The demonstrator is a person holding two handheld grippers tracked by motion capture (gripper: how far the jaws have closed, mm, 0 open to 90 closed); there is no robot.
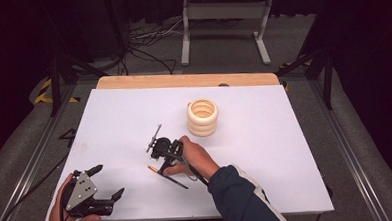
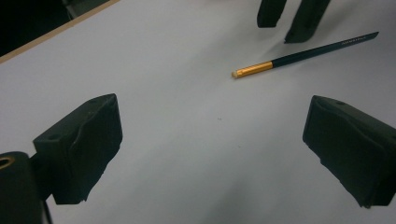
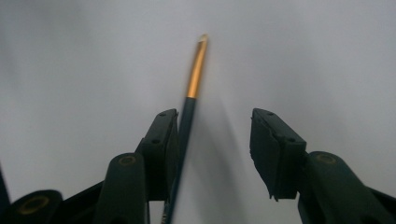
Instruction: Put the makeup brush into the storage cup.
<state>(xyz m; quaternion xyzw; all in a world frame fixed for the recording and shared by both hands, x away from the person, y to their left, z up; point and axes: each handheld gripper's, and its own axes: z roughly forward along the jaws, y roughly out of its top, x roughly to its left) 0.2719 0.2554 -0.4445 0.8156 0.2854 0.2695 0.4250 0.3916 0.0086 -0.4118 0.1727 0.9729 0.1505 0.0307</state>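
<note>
A dark pencil (image 1: 169,176) with a gold ferrule lies on the white table (image 1: 266,152), near the front middle. My right gripper (image 1: 162,162) points down over it. In the right gripper view the pencil (image 3: 194,79) runs between the jaws of the right gripper (image 3: 215,135), alongside the left pad, with a wide gap to the other pad. My left gripper (image 1: 109,180) rests at the front left, open and empty. In the left gripper view the jaws of the left gripper (image 2: 215,140) stand wide apart, and the pencil (image 2: 303,53) lies beyond them under the right gripper (image 2: 280,31).
A cream holder (image 1: 203,117) made of stacked rings stands upright behind the right hand, toward the table's far middle. A wooden strip (image 1: 182,80) borders the far edge. Metal rails run along both sides of the table.
</note>
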